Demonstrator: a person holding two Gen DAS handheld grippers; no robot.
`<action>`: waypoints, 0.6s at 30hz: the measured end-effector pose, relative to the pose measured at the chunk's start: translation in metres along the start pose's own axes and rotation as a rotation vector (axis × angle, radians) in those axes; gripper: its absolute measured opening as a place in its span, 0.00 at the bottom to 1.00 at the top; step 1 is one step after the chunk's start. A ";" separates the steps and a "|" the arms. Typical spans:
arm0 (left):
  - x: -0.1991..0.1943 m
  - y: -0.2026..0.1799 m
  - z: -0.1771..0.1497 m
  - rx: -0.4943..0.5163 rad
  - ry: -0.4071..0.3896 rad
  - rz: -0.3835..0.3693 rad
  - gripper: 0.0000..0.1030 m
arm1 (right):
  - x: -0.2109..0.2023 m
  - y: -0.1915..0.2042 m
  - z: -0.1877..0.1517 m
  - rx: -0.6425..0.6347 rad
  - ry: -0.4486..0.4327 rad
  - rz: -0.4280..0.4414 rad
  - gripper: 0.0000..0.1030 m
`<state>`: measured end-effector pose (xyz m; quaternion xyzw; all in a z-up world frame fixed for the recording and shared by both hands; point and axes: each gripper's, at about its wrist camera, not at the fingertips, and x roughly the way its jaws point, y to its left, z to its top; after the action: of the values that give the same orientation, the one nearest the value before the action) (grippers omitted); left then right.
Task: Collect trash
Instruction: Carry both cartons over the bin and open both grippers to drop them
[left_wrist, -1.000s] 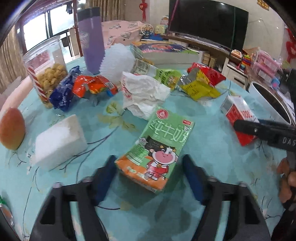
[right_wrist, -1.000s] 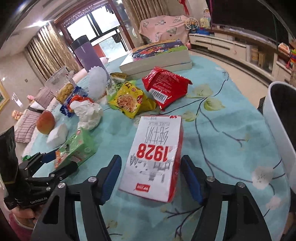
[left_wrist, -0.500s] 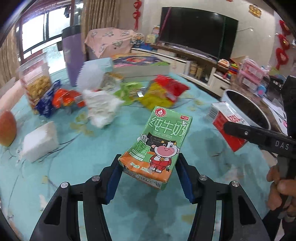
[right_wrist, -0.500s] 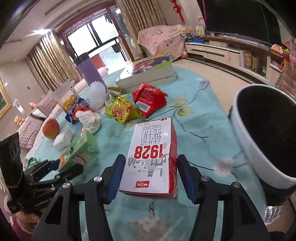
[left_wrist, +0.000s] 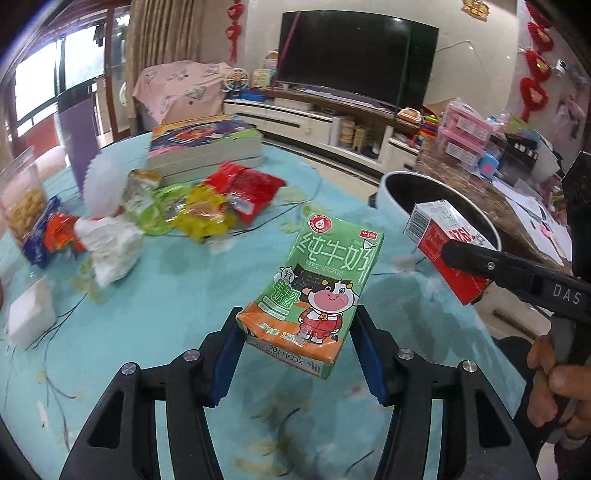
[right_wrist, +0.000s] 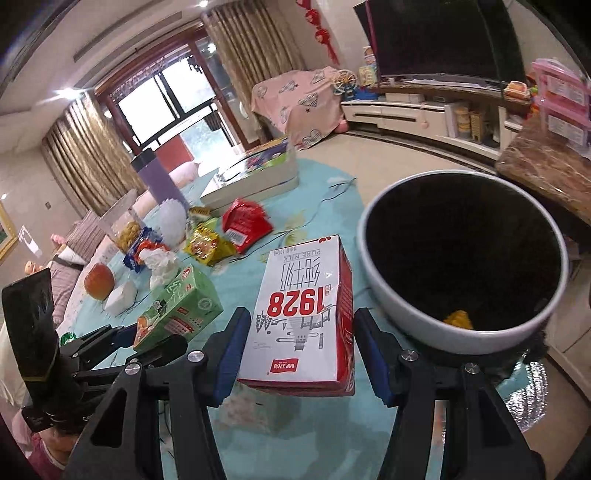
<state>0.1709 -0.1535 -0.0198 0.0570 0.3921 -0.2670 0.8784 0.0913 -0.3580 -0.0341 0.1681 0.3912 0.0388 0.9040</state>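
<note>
My left gripper (left_wrist: 299, 343) is shut on a green milk carton (left_wrist: 317, 288) with a cartoon cow and holds it above the teal table. My right gripper (right_wrist: 299, 347) is shut on a red and white milk carton (right_wrist: 303, 310) marked 1928, held up beside the rim of a white trash bin (right_wrist: 399, 295) with a black liner. The bin (left_wrist: 391, 188) and the red carton (left_wrist: 443, 243) also show in the left wrist view, at the right. The green carton (right_wrist: 181, 306) shows in the right wrist view, at the left.
On the table (left_wrist: 166, 295) lie a red wrapper (left_wrist: 247, 188), a yellow wrapper (left_wrist: 203, 214), crumpled white paper (left_wrist: 110, 247), a white block (left_wrist: 29, 317), blue and orange wrappers (left_wrist: 51, 232), a thick book (left_wrist: 203, 147), a snack jar (right_wrist: 125, 225) and a purple cup (right_wrist: 155, 177). An orange fruit (right_wrist: 98, 280) lies at the left.
Both grippers closed on their cartons, lifted them off the table and carried them right towards the bin, which now fills the right of the right wrist view.
</note>
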 end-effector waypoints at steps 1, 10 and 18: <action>0.002 -0.004 0.002 0.007 0.000 -0.004 0.54 | -0.003 -0.004 0.001 0.005 -0.005 -0.005 0.57; 0.018 -0.031 0.019 0.057 0.002 -0.034 0.54 | -0.026 -0.037 0.007 0.053 -0.049 -0.047 0.57; 0.034 -0.054 0.036 0.095 0.007 -0.046 0.54 | -0.038 -0.066 0.016 0.089 -0.075 -0.084 0.57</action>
<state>0.1859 -0.2247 -0.0141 0.0908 0.3835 -0.3051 0.8670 0.0727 -0.4319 -0.0192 0.1929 0.3652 -0.0230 0.9104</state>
